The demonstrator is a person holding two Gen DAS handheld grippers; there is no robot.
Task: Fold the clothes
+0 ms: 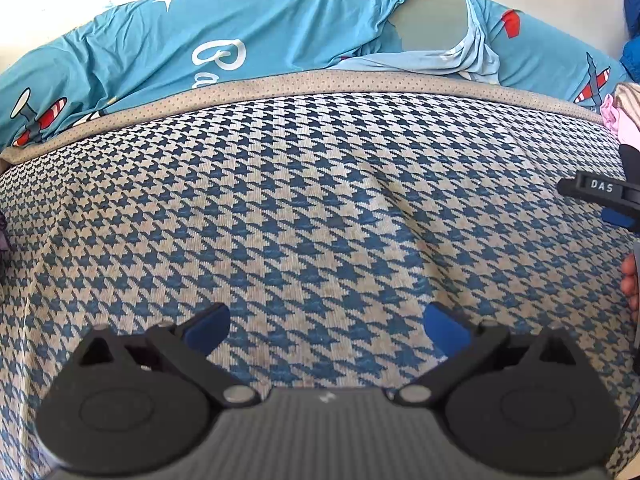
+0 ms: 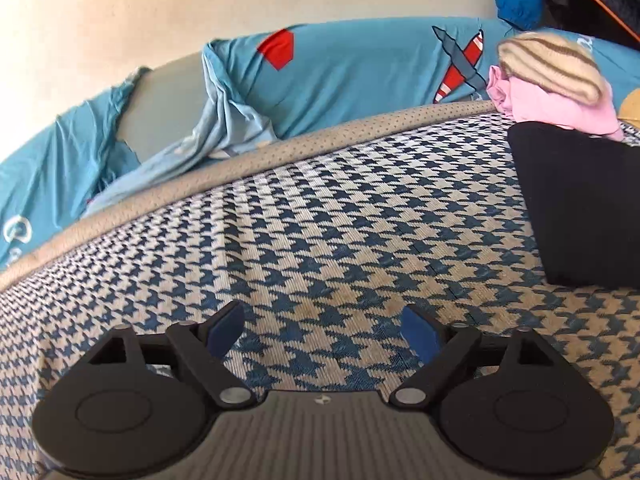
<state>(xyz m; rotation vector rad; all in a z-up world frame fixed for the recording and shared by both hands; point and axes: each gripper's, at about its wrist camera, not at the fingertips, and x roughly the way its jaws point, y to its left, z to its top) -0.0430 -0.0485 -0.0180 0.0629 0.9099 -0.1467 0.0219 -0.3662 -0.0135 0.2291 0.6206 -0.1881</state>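
Houndstooth mattress [image 1: 320,208] in blue and beige filled foreground, edged by beige dotted piping [image 1: 304,82]. Behind it lay teal sheet [image 1: 248,28] printed with white star, lettering, red-striped planes; torn gap showed grey underneath. Pale wall [image 2: 160,12] stood beyond.

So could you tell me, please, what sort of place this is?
Most likely a bedroom: the work surface looks like a houndstooth-covered mattress, a teal airplane-print sheet is bunched along the pale wall, and a black garment and pink clothes lie nearby.
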